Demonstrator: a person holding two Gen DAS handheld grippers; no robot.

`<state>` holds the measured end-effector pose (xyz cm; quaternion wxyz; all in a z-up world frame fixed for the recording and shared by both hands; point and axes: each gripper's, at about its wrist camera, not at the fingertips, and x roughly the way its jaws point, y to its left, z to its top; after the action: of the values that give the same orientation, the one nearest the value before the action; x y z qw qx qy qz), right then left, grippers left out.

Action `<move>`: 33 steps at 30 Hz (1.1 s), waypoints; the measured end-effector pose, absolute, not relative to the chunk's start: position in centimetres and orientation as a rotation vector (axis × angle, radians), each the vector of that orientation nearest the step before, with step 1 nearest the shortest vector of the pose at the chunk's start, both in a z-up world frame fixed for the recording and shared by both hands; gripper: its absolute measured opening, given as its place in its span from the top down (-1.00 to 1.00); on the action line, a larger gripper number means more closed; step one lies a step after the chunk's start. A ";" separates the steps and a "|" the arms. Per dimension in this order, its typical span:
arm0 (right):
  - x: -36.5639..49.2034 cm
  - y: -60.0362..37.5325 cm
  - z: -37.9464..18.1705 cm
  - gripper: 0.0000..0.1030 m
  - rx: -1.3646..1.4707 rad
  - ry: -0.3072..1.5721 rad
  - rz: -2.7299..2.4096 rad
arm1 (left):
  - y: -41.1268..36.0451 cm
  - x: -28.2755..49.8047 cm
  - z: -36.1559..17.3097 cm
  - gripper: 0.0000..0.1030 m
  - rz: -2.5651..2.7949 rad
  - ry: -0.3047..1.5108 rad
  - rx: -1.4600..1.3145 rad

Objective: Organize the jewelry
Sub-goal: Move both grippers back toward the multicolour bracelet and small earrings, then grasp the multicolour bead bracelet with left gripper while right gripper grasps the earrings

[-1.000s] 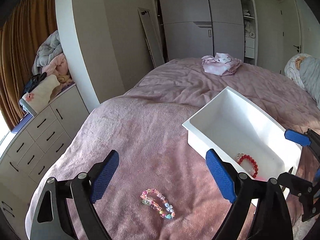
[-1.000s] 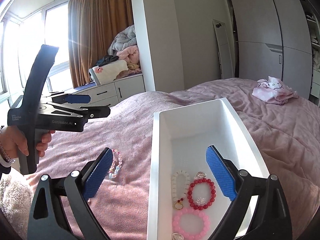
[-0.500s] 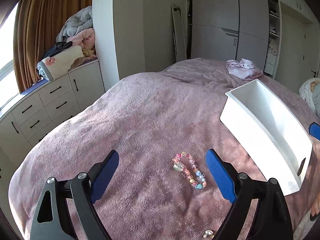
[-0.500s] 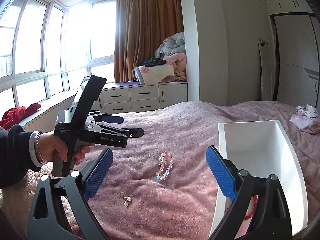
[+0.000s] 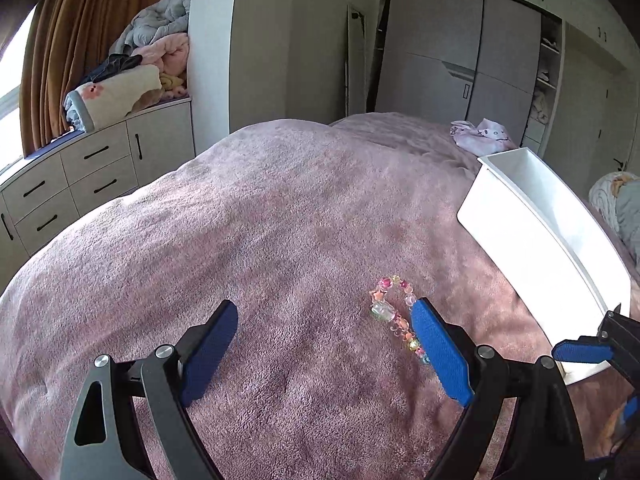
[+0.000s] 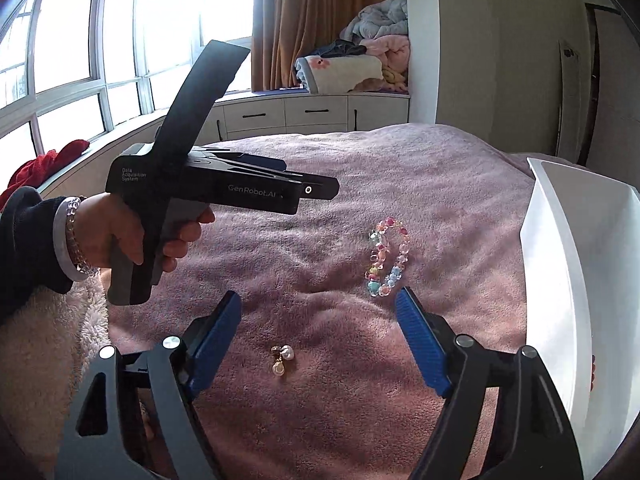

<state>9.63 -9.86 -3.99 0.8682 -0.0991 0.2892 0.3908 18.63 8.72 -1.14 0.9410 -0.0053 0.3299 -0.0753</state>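
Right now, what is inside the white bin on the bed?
The white bin shows mostly bare white walls. In the right wrist view only a sliver of red beads peeks past its near rim. The floor of the bin is hidden by its wall, so any other contents cannot be seen.

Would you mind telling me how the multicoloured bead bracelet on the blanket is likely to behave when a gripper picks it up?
The bead bracelet lies in a squashed loop, so it probably hangs limp from a pinch. Its small glossy beads may slip between flat pads. On the plush blanket it seems unlikely to roll, though the fingers may press into the pile.
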 end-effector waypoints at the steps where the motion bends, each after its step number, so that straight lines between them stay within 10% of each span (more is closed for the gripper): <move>1: 9.7 -9.6 -4.4 -0.43 -0.215 0.618 0.823 | 8.5 19.0 -1.4 -0.75 -0.170 0.668 -0.002; 8: 9.5 -7.1 -8.4 0.31 -0.283 0.735 0.875 | 6.4 22.0 -3.7 -0.43 -0.303 0.695 0.004; 21: 9.5 -5.1 -11.1 0.52 -0.322 0.812 0.911 | 4.1 24.3 -7.4 0.47 -0.397 0.788 0.059; 33: 8.8 -6.0 -8.7 0.66 -0.293 0.769 0.928 | 5.5 23.8 -6.4 0.65 -0.382 0.754 -0.013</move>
<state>8.81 -5.99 -8.72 0.8138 -0.1372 0.3604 0.4347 23.84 5.52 -6.44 0.9121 -0.0062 0.3657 -0.1851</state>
